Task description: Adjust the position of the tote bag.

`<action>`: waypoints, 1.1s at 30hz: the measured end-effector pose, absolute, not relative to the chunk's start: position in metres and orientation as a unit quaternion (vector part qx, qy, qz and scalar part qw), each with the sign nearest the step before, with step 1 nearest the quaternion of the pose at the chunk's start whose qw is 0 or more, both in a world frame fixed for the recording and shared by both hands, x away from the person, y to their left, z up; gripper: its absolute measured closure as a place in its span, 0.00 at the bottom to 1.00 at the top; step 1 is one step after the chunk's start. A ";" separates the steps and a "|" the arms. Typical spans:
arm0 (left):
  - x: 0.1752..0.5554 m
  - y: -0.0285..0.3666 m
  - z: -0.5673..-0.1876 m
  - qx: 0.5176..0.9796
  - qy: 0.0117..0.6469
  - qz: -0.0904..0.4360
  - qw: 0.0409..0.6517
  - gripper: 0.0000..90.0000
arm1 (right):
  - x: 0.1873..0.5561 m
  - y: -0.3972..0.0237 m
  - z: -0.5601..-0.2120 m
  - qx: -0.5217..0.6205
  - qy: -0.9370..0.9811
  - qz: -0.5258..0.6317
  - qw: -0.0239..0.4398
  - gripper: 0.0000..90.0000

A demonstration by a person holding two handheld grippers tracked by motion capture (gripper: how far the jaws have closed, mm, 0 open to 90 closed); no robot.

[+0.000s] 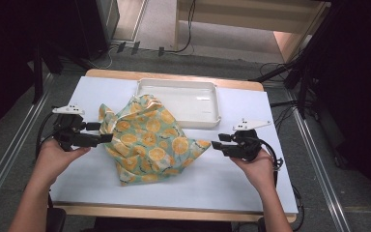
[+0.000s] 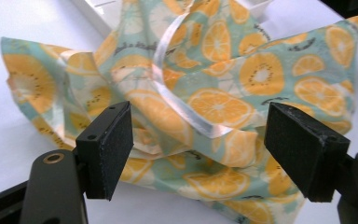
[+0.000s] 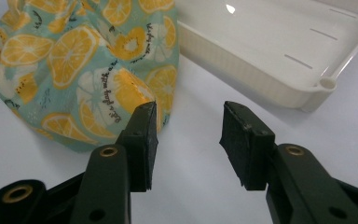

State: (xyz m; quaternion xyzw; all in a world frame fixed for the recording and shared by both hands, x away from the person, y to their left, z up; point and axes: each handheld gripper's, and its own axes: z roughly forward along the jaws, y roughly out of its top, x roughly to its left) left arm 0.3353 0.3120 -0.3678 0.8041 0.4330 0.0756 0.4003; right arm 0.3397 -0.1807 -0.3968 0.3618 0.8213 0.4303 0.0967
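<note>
Left gripper [image 1: 107, 133]: jaws stand apart, nothing pinched; in the left gripper view [image 2: 198, 154] the two black pads sit on either side of a fold of the cloth [image 2: 205, 93] without pressing it, the fabric bulging up just beyond them. Right gripper [image 1: 216, 141]: jaws also apart and empty; in the right gripper view [image 3: 189, 142] bare table shows in the gap, with the near corner of the cloth [image 3: 74, 70] just beside one pad, whether touching it I cannot tell. One cloth [image 1: 147, 140] in all, pale green printed with orange slices, lying crumpled in a loose heap at the middle of the table [image 1: 232, 179], one pointed corner reaching toward the right gripper, its opposite edge at the tips of the left gripper. A shiny clear ribbon-like strip [image 2: 177, 100] curls across its top in the left gripper view, one counted. One white tray [image 1: 207, 104], shallow, rectangular, behind the cloth and touching or slightly under its far edge; the tray [image 3: 279, 60] is empty in the right gripper view. Two hands, one per gripper: left hand [image 1: 58, 154] at the left edge of the white surface, right hand [image 1: 258, 166] toward the right, both forearms coming in from the near side. Each gripper carries one grey three-cornered plate on top.
</note>
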 end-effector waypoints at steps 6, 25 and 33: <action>0.337 0.310 -0.372 0.807 0.429 0.060 0.401 0.27 | 0.339 -0.179 -0.396 0.358 0.823 0.431 0.100 0.64; 0.338 0.309 -0.376 0.809 0.428 0.062 0.397 0.27 | 0.341 -0.177 -0.399 0.355 0.830 0.418 0.102 0.58; 0.338 0.311 -0.376 0.807 0.433 0.063 0.396 0.27 | 0.343 -0.176 -0.401 0.361 0.826 0.422 0.091 0.56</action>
